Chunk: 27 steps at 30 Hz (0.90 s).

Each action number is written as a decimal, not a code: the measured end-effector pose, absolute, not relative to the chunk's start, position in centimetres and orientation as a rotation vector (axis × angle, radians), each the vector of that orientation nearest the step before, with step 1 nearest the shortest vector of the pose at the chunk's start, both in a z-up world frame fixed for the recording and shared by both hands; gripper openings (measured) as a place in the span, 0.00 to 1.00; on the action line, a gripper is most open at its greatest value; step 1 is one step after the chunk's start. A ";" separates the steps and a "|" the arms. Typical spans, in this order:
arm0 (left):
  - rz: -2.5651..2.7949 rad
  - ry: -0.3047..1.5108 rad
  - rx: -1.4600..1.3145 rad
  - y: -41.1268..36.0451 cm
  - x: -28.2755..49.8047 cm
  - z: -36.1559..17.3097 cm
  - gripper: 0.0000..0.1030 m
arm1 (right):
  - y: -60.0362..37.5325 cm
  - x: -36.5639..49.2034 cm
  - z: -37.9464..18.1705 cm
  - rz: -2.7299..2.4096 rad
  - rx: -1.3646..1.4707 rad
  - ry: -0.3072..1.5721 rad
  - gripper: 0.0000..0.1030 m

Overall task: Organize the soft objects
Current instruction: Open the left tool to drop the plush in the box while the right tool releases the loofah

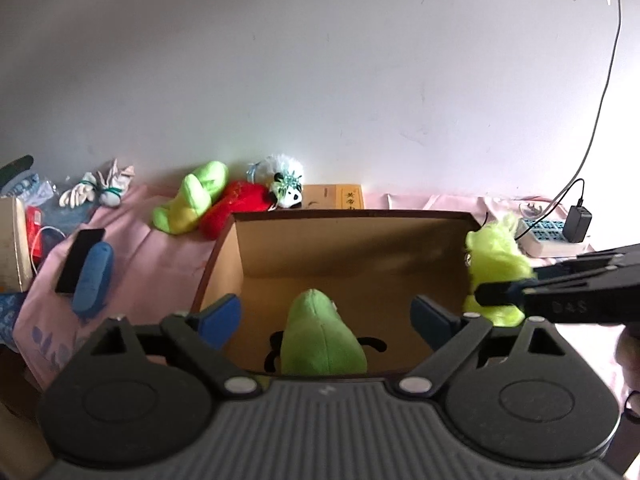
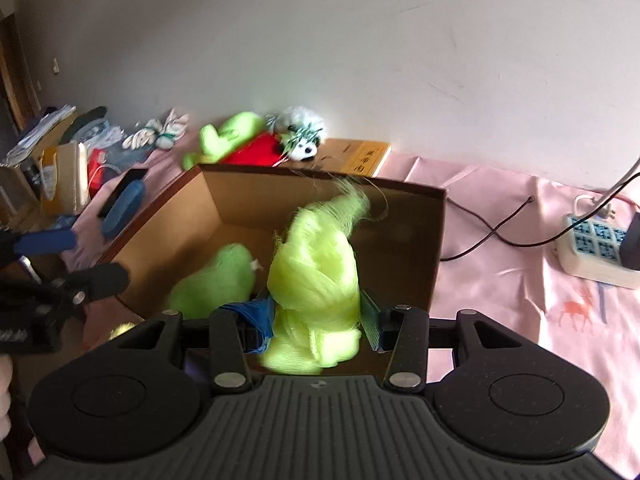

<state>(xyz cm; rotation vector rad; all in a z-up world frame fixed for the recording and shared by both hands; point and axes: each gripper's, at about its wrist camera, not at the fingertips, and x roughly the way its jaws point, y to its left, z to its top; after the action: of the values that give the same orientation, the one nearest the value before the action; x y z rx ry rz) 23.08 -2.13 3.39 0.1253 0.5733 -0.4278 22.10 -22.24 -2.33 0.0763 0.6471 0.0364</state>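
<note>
Nearest the right wrist camera, we see the right gripper clamped narrow on a shaggy yellow-green toy, held above the near edge of the open cardboard box; the toy's long fibres spill over both blue pads and stream toward the far wall of the box. In the left wrist view, the left gripper stands spread wide and empty over the same box, with a smooth green plush lying between its fingers on the box floor, apparently untouched by either pad. Beyond the box, on the pink cloth, we note a second green plush, a red plush and a white-faced plush lined against the wall, none yet boxed; a power strip with its cable lies to the right. We judge the shaggy toy about to be let go into the box. The risks: loose fibres may snag on the pads as they part, so that the toy lifts out again with the gripper; dropped too near the front rim, it may hang over the edge; and the two tools, close together over one box, may knock each other
</note>
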 end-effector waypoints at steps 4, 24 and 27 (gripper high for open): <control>-0.415 0.553 0.134 -1.8 22.2 3.6 0.96 | -23.3 21.4 -1.4 0.039 0.185 0.577 0.29; -0.325 0.563 0.063 4.1 18.7 5.2 0.98 | -20.4 13.4 0.0 0.119 0.365 0.509 0.29; -0.327 0.561 0.054 5.0 17.1 5.3 0.98 | -20.0 12.2 -0.6 0.150 0.407 0.525 0.29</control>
<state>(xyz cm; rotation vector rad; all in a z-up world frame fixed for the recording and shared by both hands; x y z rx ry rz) 17.10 4.97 5.29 0.0543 0.5613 -0.3266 12.16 -19.98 -0.57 0.4074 0.5249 0.1499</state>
